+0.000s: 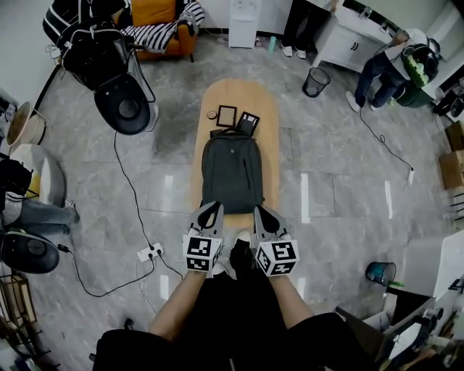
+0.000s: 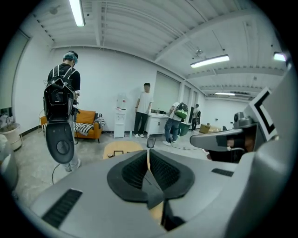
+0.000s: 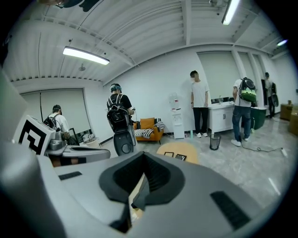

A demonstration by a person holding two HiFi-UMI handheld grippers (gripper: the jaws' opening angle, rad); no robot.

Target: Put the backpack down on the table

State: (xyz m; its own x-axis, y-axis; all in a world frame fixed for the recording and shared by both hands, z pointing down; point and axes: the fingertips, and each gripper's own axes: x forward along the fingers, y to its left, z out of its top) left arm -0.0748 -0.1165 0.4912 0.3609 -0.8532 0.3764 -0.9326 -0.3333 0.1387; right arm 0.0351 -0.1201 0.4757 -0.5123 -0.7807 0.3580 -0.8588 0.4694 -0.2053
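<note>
A dark grey backpack (image 1: 232, 174) lies flat on the narrow wooden table (image 1: 239, 93), its handle pointing to the far end. My left gripper (image 1: 212, 210) and right gripper (image 1: 259, 211) hover side by side at the backpack's near edge, over the table's near end. In the left gripper view my left gripper (image 2: 148, 155) has its jaws shut, and I see nothing gripped between them. The right gripper (image 3: 143, 160) is likewise shut and empty in its own view. Through the gaps under the jaws only bits of tabletop and dark fabric show.
Two small framed items (image 1: 227, 114) (image 1: 248, 122) and a small round object (image 1: 212, 114) lie on the table beyond the backpack. A power strip (image 1: 150, 253) with cables lies on the floor at the left. A waste bin (image 1: 316, 81), an orange sofa (image 1: 163, 22) and several people stand around the room.
</note>
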